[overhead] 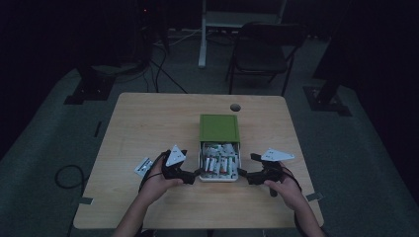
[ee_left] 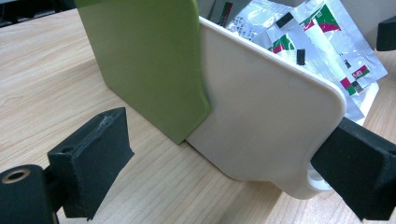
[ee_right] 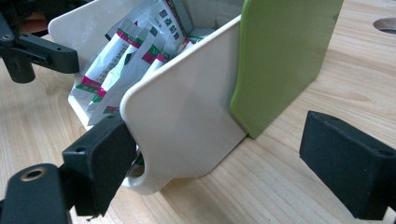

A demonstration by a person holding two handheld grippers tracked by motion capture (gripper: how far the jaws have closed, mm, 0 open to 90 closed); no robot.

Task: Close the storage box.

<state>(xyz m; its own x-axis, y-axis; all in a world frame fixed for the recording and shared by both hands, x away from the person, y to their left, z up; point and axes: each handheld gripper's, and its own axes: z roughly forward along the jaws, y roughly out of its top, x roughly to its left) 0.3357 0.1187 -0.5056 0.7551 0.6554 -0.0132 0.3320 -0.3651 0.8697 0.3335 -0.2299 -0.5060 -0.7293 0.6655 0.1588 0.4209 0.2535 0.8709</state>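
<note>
Two grippers flank a white drawer (overhead: 219,177) pulled out of its green box (overhead: 219,128), packed with silver sachets (overhead: 220,163) printed red and green. The left gripper (overhead: 193,176) stands open: one jaw touches the drawer's front corner, the other is clear of the green wall. The right gripper (overhead: 243,175) is open likewise at the opposite corner. A loose sachet (overhead: 144,167) lies outside the left gripper. The right gripper view adds a table hole (ee_right: 385,24) beyond its jaws.
</note>
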